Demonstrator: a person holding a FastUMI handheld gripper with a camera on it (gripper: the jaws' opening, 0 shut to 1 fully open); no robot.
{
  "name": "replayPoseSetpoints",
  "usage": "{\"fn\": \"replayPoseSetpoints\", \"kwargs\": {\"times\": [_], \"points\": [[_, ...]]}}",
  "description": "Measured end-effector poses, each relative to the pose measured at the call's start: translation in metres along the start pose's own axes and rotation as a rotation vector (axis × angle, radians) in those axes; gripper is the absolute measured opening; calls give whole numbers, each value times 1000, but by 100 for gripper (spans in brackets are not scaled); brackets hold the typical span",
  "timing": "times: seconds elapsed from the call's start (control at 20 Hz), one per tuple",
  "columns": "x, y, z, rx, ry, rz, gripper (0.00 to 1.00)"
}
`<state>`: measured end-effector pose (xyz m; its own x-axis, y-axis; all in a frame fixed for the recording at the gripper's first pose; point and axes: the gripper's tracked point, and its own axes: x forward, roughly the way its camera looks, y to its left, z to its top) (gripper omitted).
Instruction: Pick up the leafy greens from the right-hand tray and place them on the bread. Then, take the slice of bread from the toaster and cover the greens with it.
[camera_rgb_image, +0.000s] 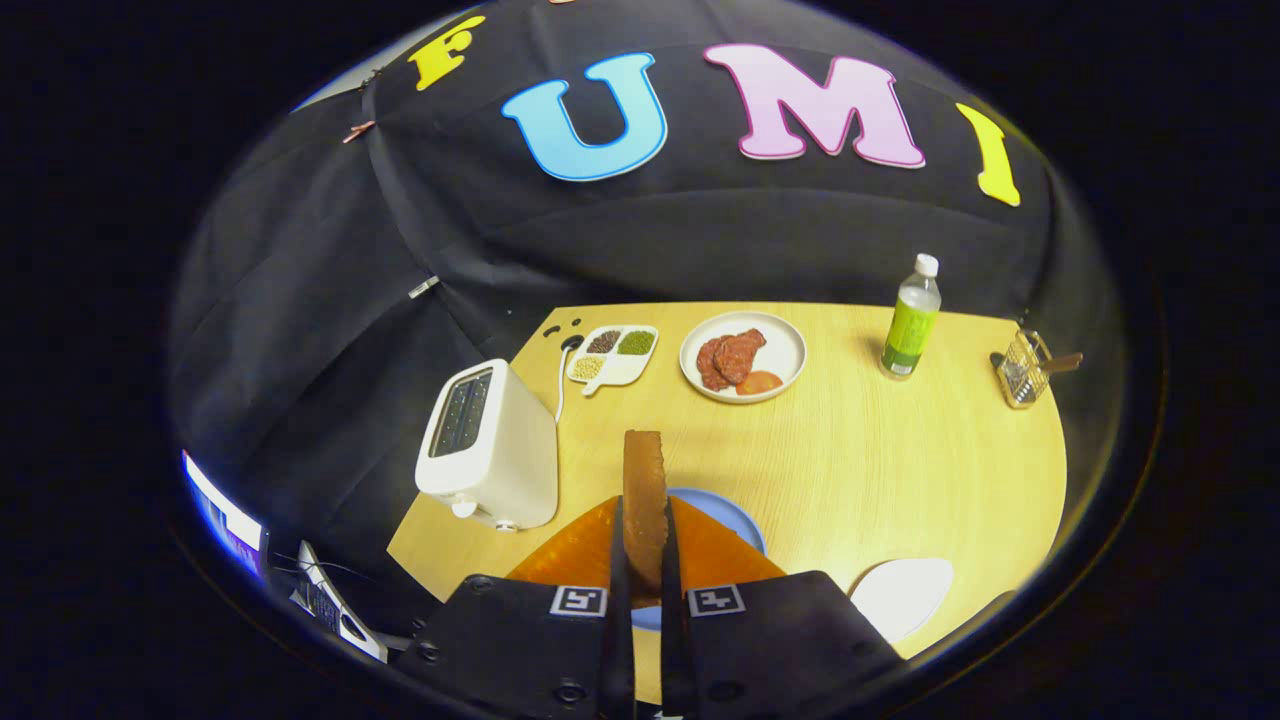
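Slice of bread (644, 500): standing on edge, being pinched between both fingers of the hand-held gripper (640, 590), nearly closed, hovering over the blue plate (735, 515). Toaster (490, 445) at 10 o'clock from the slice, slots looking empty, so removal judged done. Orange sheet (715, 555) lying under the fingers; greens hidden, placement impossible to confirm. Covering step remaining. Meat plate (780, 350) at 1 o'clock, bottle (911, 320) at 2, white dish (905, 595) at 4, all on the counter (900, 460).
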<state>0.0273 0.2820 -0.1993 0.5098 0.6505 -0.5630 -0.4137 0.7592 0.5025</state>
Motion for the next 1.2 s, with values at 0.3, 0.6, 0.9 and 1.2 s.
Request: {"fn": "replayPoseSetpoints", "kwargs": {"times": [0.3,0.6,0.9,1.2], "points": [[45,-1,-35,177,5,-37,15],[81,10,-59,297,38,-48,15],[90,-23,-88,440,49,-95,15],[89,-49,-103,412,67,-132,18]]}}
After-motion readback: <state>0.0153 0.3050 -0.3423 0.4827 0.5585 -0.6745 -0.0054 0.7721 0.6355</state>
